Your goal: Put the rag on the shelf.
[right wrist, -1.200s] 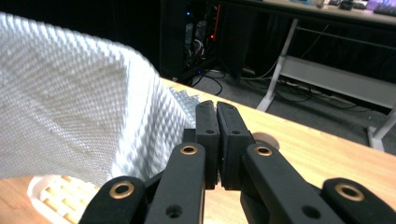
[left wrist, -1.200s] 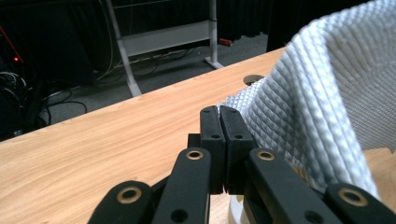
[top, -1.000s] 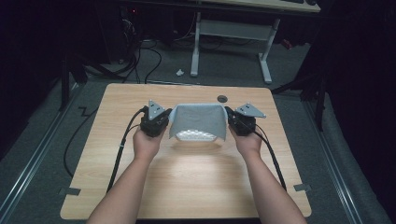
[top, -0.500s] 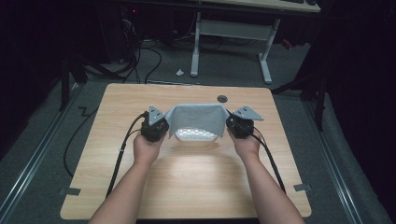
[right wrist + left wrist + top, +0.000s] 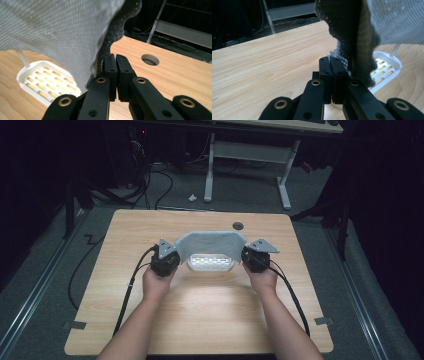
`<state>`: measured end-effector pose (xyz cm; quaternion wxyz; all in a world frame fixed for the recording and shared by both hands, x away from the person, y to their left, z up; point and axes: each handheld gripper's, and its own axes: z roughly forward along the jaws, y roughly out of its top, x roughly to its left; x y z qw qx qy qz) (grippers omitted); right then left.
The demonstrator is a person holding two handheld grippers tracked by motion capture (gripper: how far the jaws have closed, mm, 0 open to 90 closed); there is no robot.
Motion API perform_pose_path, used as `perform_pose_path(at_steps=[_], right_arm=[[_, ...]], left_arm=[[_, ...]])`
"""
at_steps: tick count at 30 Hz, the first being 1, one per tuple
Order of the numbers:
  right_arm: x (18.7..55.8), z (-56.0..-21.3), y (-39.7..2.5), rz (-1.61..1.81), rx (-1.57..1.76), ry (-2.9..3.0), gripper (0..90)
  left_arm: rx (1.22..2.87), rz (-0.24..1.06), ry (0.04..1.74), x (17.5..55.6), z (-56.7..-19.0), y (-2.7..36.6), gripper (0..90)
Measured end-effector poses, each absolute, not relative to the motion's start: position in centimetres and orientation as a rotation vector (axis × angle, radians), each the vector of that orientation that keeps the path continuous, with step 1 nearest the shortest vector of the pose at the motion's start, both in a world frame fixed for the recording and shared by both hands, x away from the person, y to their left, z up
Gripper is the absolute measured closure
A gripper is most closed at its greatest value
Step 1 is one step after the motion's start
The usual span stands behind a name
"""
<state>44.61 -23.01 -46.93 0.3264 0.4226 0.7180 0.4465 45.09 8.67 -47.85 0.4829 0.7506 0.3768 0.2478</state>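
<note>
A grey mesh cloth (image 5: 210, 243) hangs stretched between both grippers above a white slotted tray (image 5: 211, 264) at the middle of the wooden table (image 5: 210, 310). My left gripper (image 5: 175, 255) is shut on the cloth's left corner, and the jaws (image 5: 329, 60) pinch the cloth (image 5: 354, 37) just beside the tray (image 5: 387, 67). My right gripper (image 5: 245, 255) is shut on the right corner. In the right gripper view the jaws (image 5: 115, 58) clamp the cloth (image 5: 62, 32) over the tray (image 5: 42, 80). The cloth hides the tray's far part.
A round cable hole (image 5: 238, 225) sits in the table behind the cloth. Black cables (image 5: 127, 295) trail from the grippers along both forearms. A white desk frame (image 5: 250, 155) stands on the floor beyond the table's far edge.
The cloth has risen and shifted away from the person, uncovering more of the white tray's near side. Both grippers stayed shut on its corners.
</note>
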Motion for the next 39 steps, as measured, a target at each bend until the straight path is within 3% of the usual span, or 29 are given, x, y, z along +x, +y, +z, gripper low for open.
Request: perform_pose_path(at_steps=[13, 26, 39], right_arm=[[44.2, -48.0, -23.5, 1.175, 1.131, 1.877, 88.6], [44.1, -47.6, -24.3, 1.149, 1.152, 1.864, 80.1], [43.6, -46.9, -25.3, 1.116, 1.145, 1.846, 77.2]], left_arm=[[1.835, 0.596, 0.923, 44.8, -48.1, 8.6, 87.6], [1.787, 0.602, 0.965, 44.2, -47.9, 11.0, 74.2], [1.774, 0.622, 0.997, 43.9, -48.1, 12.9, 73.8]])
